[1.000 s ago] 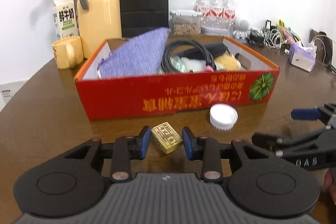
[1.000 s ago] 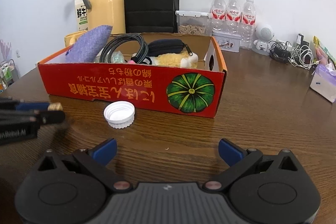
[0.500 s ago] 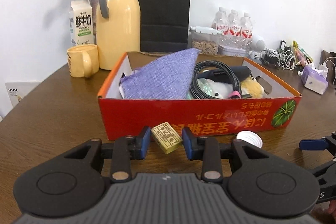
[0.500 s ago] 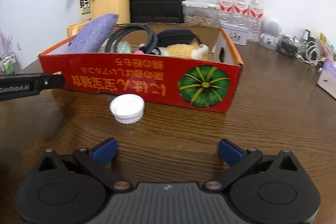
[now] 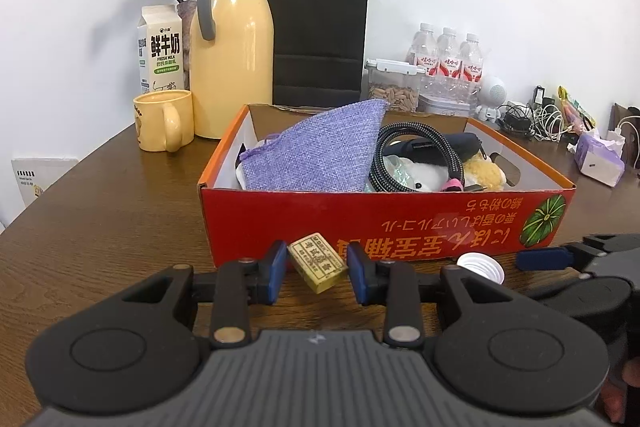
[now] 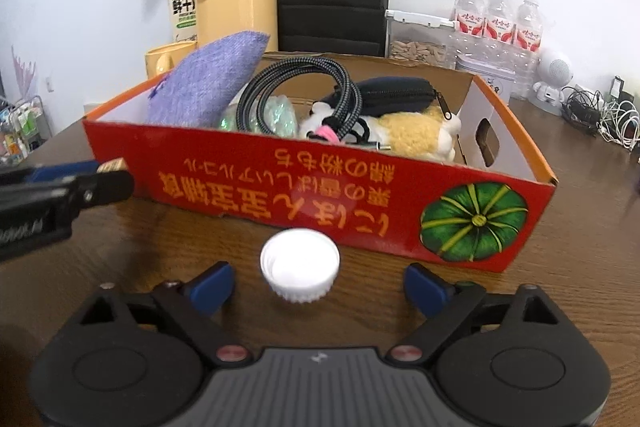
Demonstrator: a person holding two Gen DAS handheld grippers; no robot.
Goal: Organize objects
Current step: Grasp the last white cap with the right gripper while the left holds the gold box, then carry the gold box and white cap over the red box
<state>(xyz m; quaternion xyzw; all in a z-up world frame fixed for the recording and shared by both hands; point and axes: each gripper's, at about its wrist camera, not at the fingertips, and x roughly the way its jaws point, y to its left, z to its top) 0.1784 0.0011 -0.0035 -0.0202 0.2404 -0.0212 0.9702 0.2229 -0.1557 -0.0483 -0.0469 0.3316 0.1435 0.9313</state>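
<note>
A small gold block [image 5: 318, 263], seemingly pinched, is held by the left gripper [image 5: 318, 273]; the right gripper's [image 6: 318, 283] jaws are closing around the white bottle cap [image 6: 300, 264], box [image 6: 320, 195] at twelve o'clock; lifting is called for next.

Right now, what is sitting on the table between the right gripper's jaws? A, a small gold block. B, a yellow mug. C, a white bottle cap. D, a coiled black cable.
C: the white bottle cap lies on the table in front of the red box, between the closing jaws of the right gripper, not yet touched by them.
</note>
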